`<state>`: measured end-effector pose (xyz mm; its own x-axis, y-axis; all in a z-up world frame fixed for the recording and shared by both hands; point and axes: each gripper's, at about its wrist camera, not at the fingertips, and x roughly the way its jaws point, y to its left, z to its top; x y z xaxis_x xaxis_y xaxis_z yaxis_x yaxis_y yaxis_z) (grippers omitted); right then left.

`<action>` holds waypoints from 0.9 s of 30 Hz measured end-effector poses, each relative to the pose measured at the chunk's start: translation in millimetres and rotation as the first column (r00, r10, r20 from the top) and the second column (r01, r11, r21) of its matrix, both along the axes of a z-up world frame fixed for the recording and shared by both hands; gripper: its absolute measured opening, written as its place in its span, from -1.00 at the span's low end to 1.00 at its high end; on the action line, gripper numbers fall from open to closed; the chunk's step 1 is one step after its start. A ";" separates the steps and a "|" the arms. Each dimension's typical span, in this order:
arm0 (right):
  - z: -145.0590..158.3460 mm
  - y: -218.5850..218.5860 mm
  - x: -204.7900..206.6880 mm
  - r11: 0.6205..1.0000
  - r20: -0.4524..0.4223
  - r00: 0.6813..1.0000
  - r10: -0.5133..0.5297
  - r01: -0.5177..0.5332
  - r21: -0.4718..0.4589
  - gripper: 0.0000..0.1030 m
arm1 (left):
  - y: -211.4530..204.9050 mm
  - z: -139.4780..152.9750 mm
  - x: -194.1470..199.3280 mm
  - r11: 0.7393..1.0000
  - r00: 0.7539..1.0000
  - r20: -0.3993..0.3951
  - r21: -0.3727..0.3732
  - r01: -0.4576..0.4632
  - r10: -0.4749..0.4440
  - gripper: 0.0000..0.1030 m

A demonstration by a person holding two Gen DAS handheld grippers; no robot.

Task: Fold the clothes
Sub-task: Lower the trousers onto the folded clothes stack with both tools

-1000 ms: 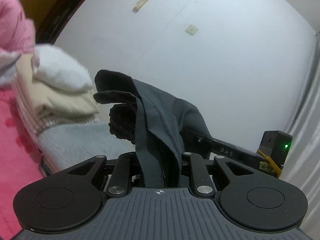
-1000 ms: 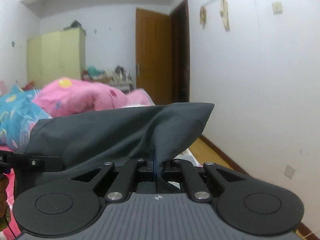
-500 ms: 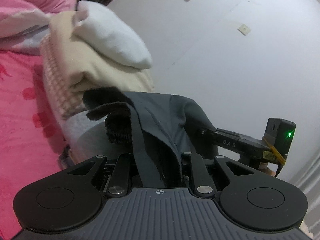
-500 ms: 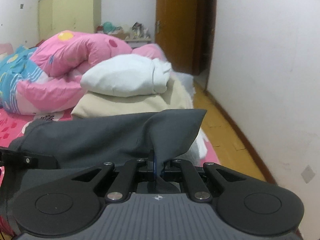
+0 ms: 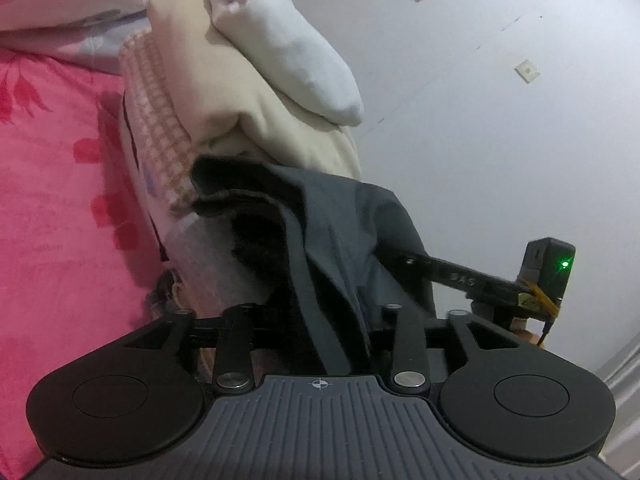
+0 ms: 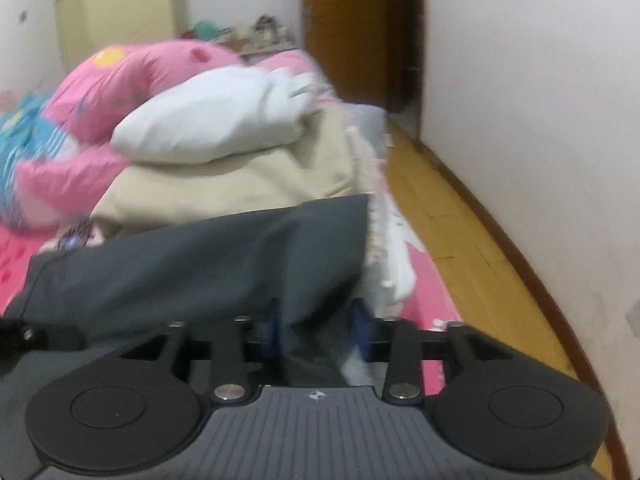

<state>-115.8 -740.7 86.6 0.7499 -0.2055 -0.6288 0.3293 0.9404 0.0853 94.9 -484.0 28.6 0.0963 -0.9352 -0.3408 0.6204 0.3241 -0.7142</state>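
**Dark garment strung between both grippers over the bed**

Here we are: the dark grey garment (image 5: pixel 344 236) hangs stretched between the two grippers, above the pink bed (image 5: pixel 60 208), just in front of the pile of folded laundry (image 6: pixel 224 172) at the bed's right edge. The left gripper (image 5: pixel 340 320) has its fingers closed tight on a bunched edge, cloth spilling out forward and upward. The right gripper (image 6: pixel 316 320) looks different: blue pads (image 6: pixel 272 326) show on either side of the cloth with a visible gap, so its fingers appear parted a little and the fabric merely drapes through. The picture is blurred, mind.

The key relation: the garment's long axis runs sideways, from one gripper across to the other, with the pile straight ahead. Both grippers sit at its ends, neither nearer. My read is a lay-down onto the bed comes next.
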 end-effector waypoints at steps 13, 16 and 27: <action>31.8 32.0 38.4 0.991 0.053 0.999 -0.014 0.021 -0.134 -0.67 | -13.3 43.5 2.4 0.999 0.934 0.357 0.022 -0.029 0.020 0.17; 2.2 12.5 58.1 0.993 -0.074 0.994 -0.076 0.068 -0.099 -0.67 | -32.6 20.3 13.7 0.988 0.944 0.329 0.147 -0.049 -0.002 0.18; 5.5 -7.8 56.6 0.990 -0.087 0.986 -0.141 0.140 -0.012 -0.64 | -27.3 12.1 31.1 0.984 0.973 0.229 0.173 -0.049 0.008 0.29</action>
<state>-59.2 -748.4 92.1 0.6556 -0.3087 -0.6891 0.4640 0.8847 0.0452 126.0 -511.3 40.6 0.2155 -0.8578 -0.4666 0.7479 0.4523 -0.4859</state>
